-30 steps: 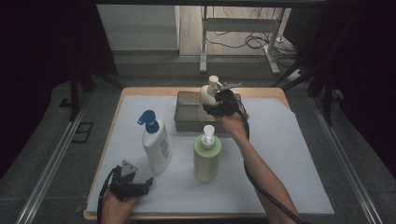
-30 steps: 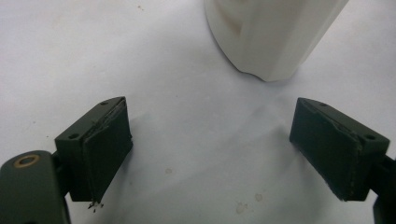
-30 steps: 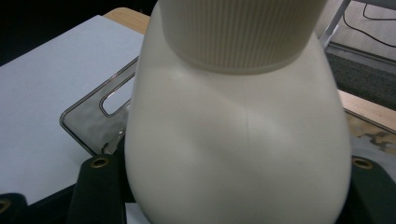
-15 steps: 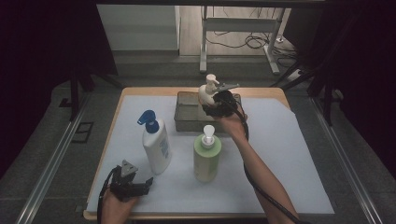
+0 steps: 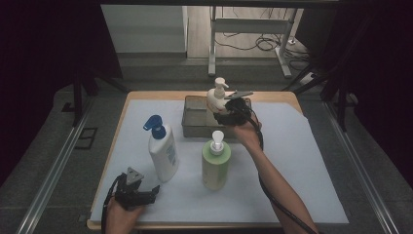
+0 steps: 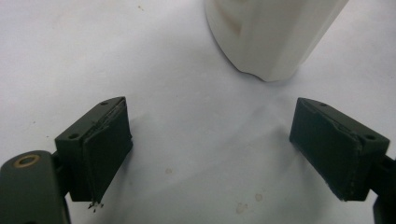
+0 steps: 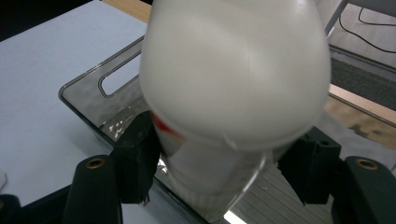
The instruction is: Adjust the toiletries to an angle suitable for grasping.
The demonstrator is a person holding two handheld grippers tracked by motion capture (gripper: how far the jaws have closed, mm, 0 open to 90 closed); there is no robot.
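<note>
So the count: three pump bottles total, one clear bin, two grippers. The small white pump bottle (image 5: 216, 96) is up at the far side of the table, held over the clear bin (image 5: 195, 122), and the right gripper (image 5: 225, 113) is clamped on its lower body. In the right gripper view the bottle (image 7: 233, 79) sits squarely between the two black jaws, pads pressed on both sides, with the bin's (image 7: 100, 91) handle slot just behind it.

The other two bottles stand upright on the white mat (image 5: 302, 161): a white one with a blue pump (image 5: 162, 148) and a pale green one with a white pump (image 5: 215, 161), near each other but apart, both closer to the person than the bin.

The left gripper (image 5: 146, 195) rests low at the near left corner, jaws spread wide with nothing between them. Its own view shows bare mat between the pads (image 6: 105, 149) and the base of the blue-pump bottle (image 6: 271, 32) just ahead.

Compared with a second ago, basically nothing moved. Bottle, bin and both hands look the same.
</note>
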